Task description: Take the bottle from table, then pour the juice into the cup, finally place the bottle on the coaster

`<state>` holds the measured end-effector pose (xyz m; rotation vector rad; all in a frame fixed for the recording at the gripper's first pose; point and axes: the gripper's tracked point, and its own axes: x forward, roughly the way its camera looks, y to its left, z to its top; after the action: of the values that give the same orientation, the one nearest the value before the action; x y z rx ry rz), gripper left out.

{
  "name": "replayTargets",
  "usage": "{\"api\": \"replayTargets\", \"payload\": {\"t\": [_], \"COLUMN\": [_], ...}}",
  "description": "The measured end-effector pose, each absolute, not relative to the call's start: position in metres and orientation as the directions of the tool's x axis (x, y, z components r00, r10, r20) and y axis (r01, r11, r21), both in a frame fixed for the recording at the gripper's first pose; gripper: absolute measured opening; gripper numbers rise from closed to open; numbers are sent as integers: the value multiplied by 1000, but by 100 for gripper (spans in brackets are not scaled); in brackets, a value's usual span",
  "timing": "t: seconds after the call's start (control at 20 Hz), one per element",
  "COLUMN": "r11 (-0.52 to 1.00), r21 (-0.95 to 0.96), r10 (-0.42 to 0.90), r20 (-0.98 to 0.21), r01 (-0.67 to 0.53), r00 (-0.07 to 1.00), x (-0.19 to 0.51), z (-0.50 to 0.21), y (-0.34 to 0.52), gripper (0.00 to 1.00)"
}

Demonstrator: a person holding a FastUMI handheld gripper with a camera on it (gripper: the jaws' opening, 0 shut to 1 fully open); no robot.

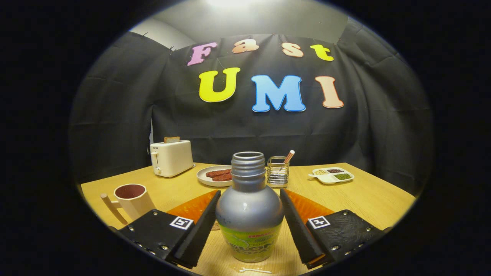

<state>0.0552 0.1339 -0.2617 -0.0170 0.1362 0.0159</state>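
Note:
A grey bottle (249,211) with a yellow-green label and no cap stands upright on the wooden table (368,199), right between my fingers. My gripper (250,193) is shut on it, with one finger pressing each side of its rounded shoulder. A cream cup (132,199) with a dark red inside and a handle stands on the table to the left, just beyond my left finger. A thin brownish sliver (214,227) shows low between the left finger and the bottle; I cannot tell whether it is the coaster.
Beyond the bottle stand a white toaster (171,157) with a slice of bread in it, a plate of sausages (215,175), a wire holder (277,171) with a stick, and a divided white tray (331,175) of grains at the far right.

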Motion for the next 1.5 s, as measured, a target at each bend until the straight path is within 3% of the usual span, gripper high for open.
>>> {"api": "replayTargets", "payload": {"t": [0.15,0.85,1.5], "r11": [999,904,610], "r21": [-23,-409,-779], "r10": [20,68,99], "r20": [-131,-148,-108], "r01": [-24,-124,-146], "r00": [991,987,989], "x": [56,71,73], "z": [-261,-237,-234], "y": [136,194,243], "gripper": [82,80,80]}}
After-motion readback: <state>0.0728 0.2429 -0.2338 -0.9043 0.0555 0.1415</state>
